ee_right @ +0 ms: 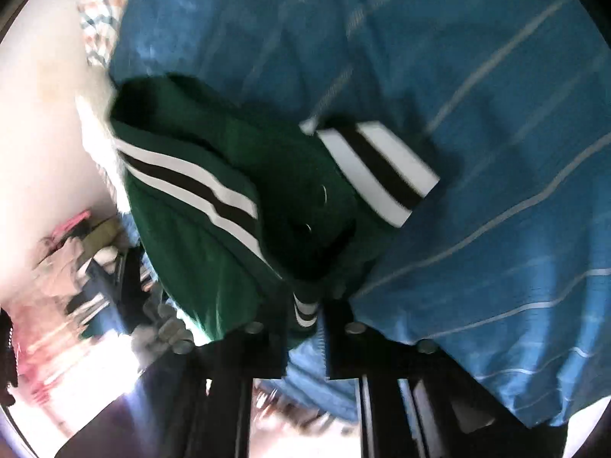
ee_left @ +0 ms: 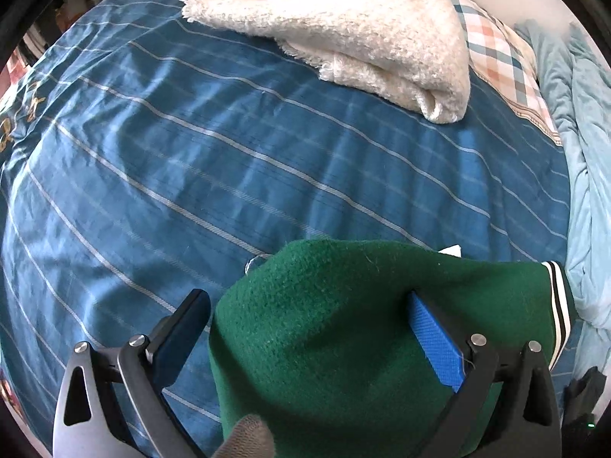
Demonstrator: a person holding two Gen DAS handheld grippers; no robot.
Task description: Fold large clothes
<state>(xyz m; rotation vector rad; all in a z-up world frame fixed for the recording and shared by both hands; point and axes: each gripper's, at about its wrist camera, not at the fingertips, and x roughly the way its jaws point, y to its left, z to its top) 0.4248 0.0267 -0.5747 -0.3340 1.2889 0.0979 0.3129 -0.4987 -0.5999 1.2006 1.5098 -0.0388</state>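
Observation:
A green woollen jacket [ee_left: 343, 343] with black-and-white ribbed trim [ee_left: 559, 305] lies bunched at the near edge of the bed. My left gripper [ee_left: 305, 294] straddles it from above, open wide. Its blue-padded right finger [ee_left: 431, 339] rests against the cloth, while the left finger [ee_left: 187, 324] stands clear over the sheet. A gloved fingertip [ee_left: 248, 435] shows at the bottom. The blurred right wrist view shows the jacket [ee_right: 214, 252] hanging crumpled, a striped cuff [ee_right: 382, 171] on top. My right gripper [ee_right: 305, 301] is shut on a striped rib edge [ee_right: 304, 311].
The bed carries a blue sheet with thin white stripes [ee_left: 191, 152]. A folded white fleece garment [ee_left: 343, 38] lies at the far side, by a plaid pillow [ee_left: 496, 49]. A pale blue quilt [ee_left: 584, 152] is heaped along the right. Blurred room clutter [ee_right: 76, 248] lies beyond the bed's edge.

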